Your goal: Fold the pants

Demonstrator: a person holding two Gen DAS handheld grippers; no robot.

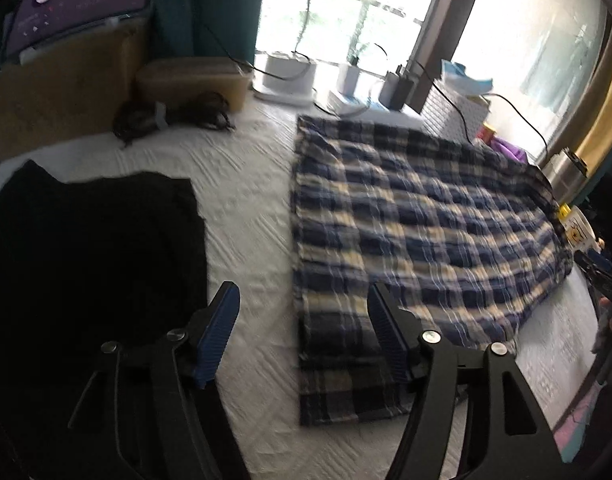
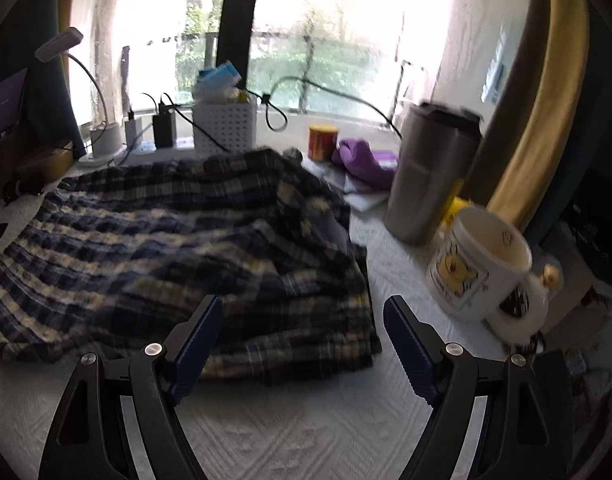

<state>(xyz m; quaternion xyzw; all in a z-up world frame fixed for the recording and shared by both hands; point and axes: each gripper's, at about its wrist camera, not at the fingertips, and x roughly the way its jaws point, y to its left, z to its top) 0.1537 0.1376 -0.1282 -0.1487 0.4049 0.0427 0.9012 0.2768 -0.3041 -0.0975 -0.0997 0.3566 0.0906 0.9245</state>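
Note:
Blue, white and cream plaid pants (image 1: 418,216) lie spread on a white quilted surface (image 1: 249,216). My left gripper (image 1: 303,300) is open and empty, hovering above the pants' near left edge. In the right wrist view the same pants (image 2: 177,240) lie bunched, with a raised fold at their right side. My right gripper (image 2: 301,312) is open and empty, just above the pants' near right corner.
A black garment (image 1: 89,256) lies left of the pants. A steel tumbler (image 2: 430,172), a white bear mug (image 2: 482,264), a red can (image 2: 323,142) and purple cloth (image 2: 366,164) stand right of the pants. A white basket (image 2: 224,126), chargers and cables line the window sill.

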